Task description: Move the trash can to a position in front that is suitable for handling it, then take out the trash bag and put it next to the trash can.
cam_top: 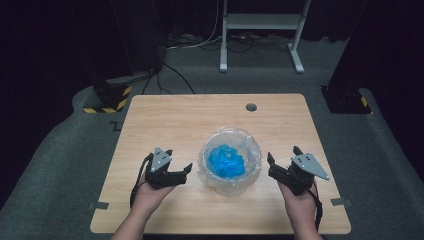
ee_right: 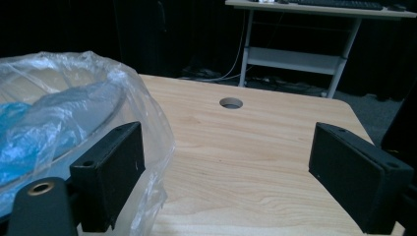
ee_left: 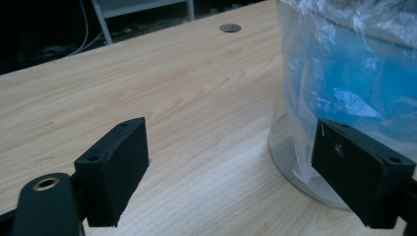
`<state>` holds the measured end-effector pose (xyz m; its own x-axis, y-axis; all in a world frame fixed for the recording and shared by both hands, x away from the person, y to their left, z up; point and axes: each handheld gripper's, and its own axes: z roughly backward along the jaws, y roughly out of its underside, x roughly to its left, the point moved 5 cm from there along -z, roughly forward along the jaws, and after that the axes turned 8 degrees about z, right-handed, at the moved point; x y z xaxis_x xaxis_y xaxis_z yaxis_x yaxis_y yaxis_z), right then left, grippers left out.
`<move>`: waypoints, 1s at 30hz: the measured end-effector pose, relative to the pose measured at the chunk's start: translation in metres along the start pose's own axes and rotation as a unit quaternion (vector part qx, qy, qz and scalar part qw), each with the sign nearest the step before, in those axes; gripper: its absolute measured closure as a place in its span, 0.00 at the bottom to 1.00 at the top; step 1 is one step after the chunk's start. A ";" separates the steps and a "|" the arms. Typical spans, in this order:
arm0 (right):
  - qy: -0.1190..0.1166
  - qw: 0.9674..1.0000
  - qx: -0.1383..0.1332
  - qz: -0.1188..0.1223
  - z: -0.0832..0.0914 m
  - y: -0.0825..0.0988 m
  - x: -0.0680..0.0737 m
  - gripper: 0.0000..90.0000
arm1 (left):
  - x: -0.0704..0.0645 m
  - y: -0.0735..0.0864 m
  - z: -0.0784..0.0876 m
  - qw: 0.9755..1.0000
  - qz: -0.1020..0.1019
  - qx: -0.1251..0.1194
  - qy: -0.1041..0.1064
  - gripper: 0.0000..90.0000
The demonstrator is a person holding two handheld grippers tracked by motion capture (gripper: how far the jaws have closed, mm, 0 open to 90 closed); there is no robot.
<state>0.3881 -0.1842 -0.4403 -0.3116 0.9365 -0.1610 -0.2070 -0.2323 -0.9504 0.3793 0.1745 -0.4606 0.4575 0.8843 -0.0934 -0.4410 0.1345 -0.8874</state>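
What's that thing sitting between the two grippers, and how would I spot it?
On the wooden table, look near its front middle, between the person's two hands. There stands a round clear container lined with a crinkly transparent plastic bag; its bright blue contents set it apart.

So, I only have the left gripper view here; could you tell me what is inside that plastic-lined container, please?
Observer: From the high view, the container holds a crumpled blue bag, with the clear liner folded over its rim.
Operator: Thank you. Where is the other gripper?
Observer: The right gripper is on the container's opposite side, jaws open, close to the liner.
Operator: And is my left gripper touching the container?
Observer: From above, the left gripper is open with its tips just short of the container; I cannot tell whether they touch.
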 end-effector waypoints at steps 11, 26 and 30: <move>-0.001 0.999 -0.035 0.002 0.007 -0.015 0.004 0.15 | -0.011 -0.018 0.011 0.998 0.021 -0.052 0.022 0.13; -0.063 0.996 -0.055 0.010 0.009 -0.030 0.037 0.20 | -0.049 -0.036 0.006 0.995 0.048 -0.056 0.063 0.21; -0.067 0.996 -0.052 0.014 0.009 -0.033 0.042 0.32 | -0.054 -0.040 0.000 0.994 0.067 -0.055 0.065 0.31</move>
<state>0.3737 -0.1392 -0.4136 -0.4382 0.8848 -0.1582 -0.1012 -0.2234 -0.9695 0.3718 0.1217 -0.4202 0.5001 0.8245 -0.2648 -0.4199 -0.0366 -0.9068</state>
